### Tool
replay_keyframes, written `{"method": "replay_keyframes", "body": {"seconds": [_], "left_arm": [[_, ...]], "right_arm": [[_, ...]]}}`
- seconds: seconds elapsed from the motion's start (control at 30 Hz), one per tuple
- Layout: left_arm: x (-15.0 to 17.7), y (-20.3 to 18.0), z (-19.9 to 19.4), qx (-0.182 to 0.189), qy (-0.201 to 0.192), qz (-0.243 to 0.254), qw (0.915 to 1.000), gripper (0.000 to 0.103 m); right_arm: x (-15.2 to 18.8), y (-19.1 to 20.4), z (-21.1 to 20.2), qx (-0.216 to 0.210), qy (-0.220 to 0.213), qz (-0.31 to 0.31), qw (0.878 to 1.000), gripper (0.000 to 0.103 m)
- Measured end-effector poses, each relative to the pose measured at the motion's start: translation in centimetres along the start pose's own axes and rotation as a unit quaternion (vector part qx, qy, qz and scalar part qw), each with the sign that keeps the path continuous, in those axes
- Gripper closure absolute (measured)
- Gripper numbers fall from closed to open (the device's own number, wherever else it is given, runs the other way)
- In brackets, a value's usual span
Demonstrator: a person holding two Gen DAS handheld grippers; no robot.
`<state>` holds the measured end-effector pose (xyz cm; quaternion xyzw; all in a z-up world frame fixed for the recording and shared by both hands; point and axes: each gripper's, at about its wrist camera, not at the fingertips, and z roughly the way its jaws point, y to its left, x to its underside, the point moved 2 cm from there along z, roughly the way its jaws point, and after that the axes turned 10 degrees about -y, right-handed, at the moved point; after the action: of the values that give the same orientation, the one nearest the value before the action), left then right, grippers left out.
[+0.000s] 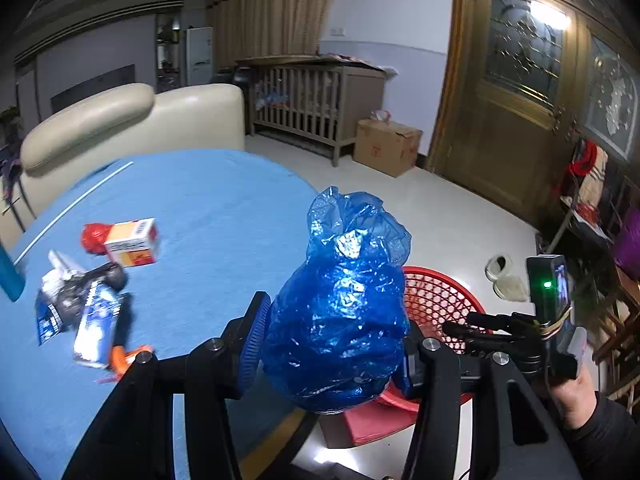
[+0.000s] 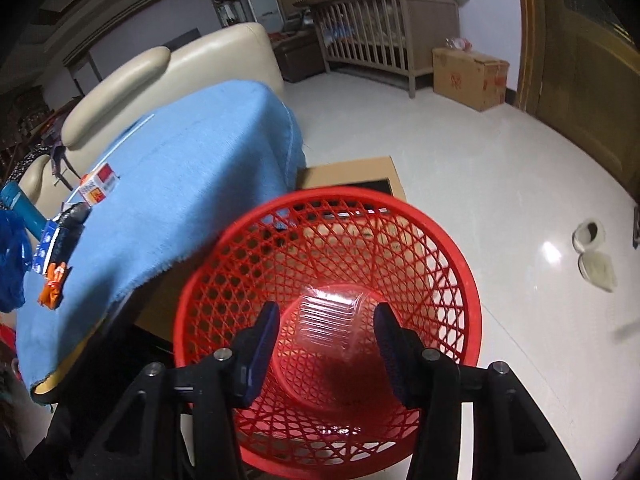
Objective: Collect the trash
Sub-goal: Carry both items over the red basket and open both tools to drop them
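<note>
My left gripper (image 1: 332, 344) is shut on a crumpled blue plastic bag (image 1: 340, 308), held at the table's right edge, in front of the red mesh basket (image 1: 436, 300). My right gripper (image 2: 326, 320) is open above the basket (image 2: 256, 248); a clear plastic container (image 2: 332, 316) lies inside it between the fingers. It also shows in the left wrist view (image 1: 484, 326). On the blue tablecloth (image 1: 208, 216) lie a white-and-orange box (image 1: 132, 242), a red wad (image 1: 93, 237), blue-white wrappers (image 1: 96, 324), a dark crumpled piece (image 1: 92, 284) and an orange wrapper (image 1: 124, 358).
The basket stands on a cardboard box (image 2: 352, 170) beside the table. A cream sofa (image 1: 120, 120) is behind the table. A crib (image 1: 308, 100) and a cardboard carton (image 1: 386, 146) stand by the far wall. Slippers (image 2: 592, 252) lie on the floor.
</note>
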<state>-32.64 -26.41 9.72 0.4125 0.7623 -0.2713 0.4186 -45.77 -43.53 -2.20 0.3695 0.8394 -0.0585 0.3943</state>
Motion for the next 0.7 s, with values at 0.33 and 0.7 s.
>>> {"method": "replay_keyframes", "body": {"seconds": [0.33, 0.7], "left_arm": [[0.3, -5.0, 4.5, 0.043, 0.040, 0.034, 0.9977, 0.048], [2.1, -9.3, 9.9, 0.074, 0.102, 0.072, 0.9894, 0.042]], "right_arm": [[-0.5, -3.4, -1.7, 0.012, -0.035, 0.062, 0.997, 0.031], [-1.7, -7.8, -3.3, 0.075, -0.037, 0.116, 0.990, 0.024]]}}
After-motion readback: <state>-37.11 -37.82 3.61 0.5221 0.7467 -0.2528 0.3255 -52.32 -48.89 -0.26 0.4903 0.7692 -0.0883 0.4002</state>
